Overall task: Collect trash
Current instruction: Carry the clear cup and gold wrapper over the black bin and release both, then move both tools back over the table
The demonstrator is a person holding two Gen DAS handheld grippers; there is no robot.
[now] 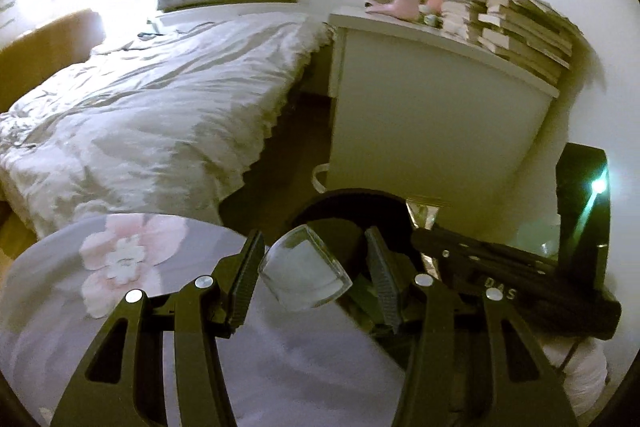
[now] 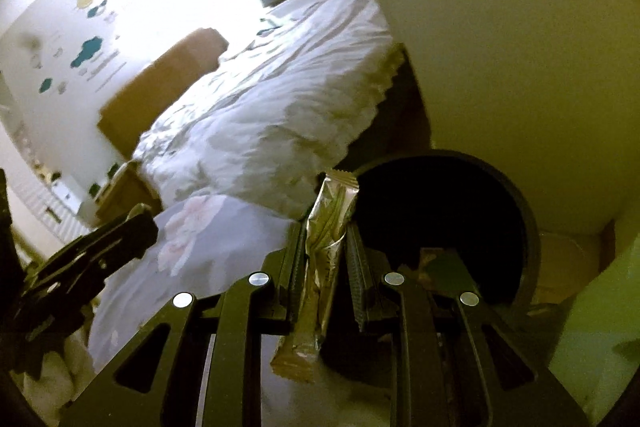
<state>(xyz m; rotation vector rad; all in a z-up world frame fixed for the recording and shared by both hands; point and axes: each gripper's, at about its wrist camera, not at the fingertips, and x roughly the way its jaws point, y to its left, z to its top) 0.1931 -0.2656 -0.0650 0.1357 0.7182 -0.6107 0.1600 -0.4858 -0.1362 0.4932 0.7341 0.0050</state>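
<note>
The left tool [image 1: 310, 269] is clenched on a clear plastic cup [image 1: 305, 271], held over the rim of the black bin [image 1: 344, 197] beside the bed [image 1: 160, 107]. To its right, the right tool [image 2: 324, 251] grips a gold foil wrapper [image 2: 326, 227] at the bin's dark mouth; its contents are too dark to tell.

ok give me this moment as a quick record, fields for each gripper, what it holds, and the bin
left gripper: shut on clear cup
right gripper: shut on gold wrapper
bin: black, round, open, on the floor beside the white cabinet
wrapper position: tip near the bin's rim
bed: left of the cabinet
</note>
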